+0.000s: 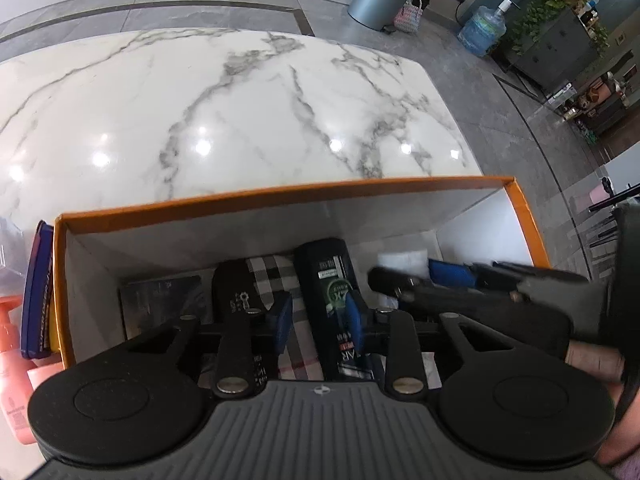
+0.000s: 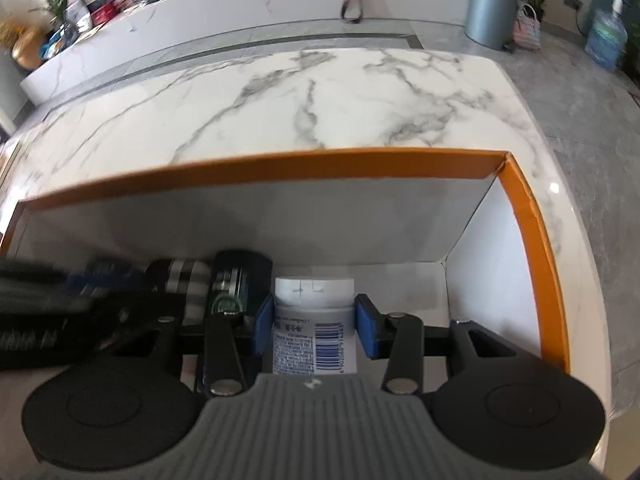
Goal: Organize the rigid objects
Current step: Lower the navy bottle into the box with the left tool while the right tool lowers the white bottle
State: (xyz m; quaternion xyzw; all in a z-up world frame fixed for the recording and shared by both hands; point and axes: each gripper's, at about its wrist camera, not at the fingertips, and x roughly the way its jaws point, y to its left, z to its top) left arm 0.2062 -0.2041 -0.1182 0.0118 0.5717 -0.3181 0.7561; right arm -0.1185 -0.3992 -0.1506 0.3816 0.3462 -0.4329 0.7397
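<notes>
While clamped between right gripper (image 2: 315, 330) pads inside orange box (image 2: 536, 240), white bottle (image 2: 314, 320) ready to set down beside dark bottle (image 1: 334, 292); left gripper (image 1: 319, 318) jaws apart, empty.

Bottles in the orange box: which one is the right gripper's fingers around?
The white-capped bottle with the barcode label, between the right gripper's blue fingers. The dark bottle with the green label lies to its left, outside them.
</notes>
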